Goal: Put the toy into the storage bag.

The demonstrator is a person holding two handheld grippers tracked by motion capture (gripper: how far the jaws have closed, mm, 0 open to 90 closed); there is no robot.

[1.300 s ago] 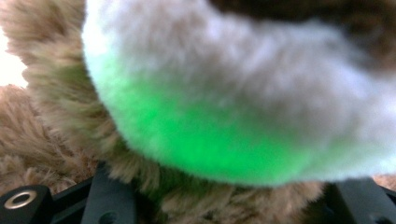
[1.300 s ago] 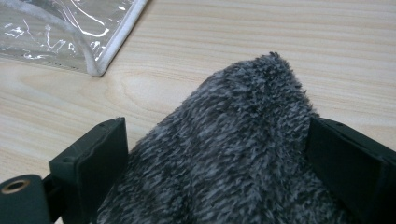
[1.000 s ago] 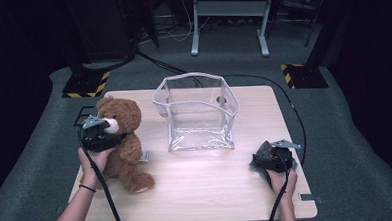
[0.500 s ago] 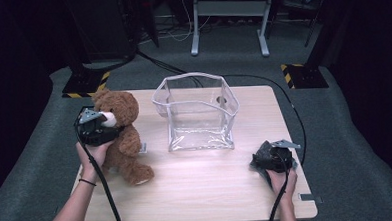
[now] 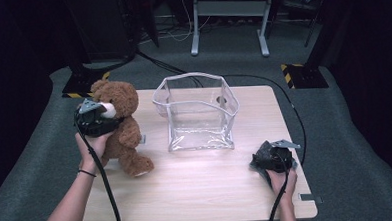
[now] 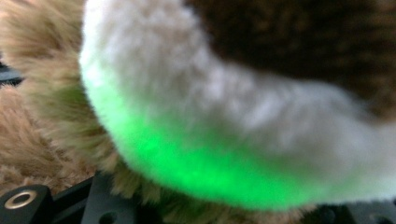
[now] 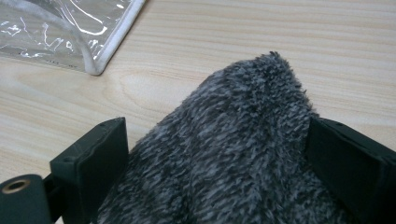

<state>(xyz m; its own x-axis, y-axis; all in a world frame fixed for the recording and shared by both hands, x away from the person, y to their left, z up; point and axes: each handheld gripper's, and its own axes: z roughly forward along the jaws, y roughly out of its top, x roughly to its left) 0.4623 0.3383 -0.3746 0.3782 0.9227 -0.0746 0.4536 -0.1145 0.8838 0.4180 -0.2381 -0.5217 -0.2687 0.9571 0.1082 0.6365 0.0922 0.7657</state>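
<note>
On the grey carpeted floor (image 5: 366, 148) stood a light wooden table (image 5: 202, 190), and near its far middle sat a clear plastic bin (image 5: 198, 113) with a white-trimmed rim, open at the top. At the table's left edge a brown teddy bear (image 5: 122, 128) stood nearly upright, one foot low by the tabletop; whether that foot touched the wood could not be told. The left hand-held gripper (image 5: 100, 119) was clamped on the bear's head at the pale muzzle, and in the left gripper view white and tan fur (image 6: 210, 121) pressed right up to the lens, lit green along its lower edge. Well apart, near the right front of the table, the right hand-held gripper (image 5: 266, 160) lay low over the wood. In the right gripper view its jaws stood on either side of a grey fuzzy cloth (image 7: 243, 154), pressing against it, with a corner of the bin just beyond.
</note>
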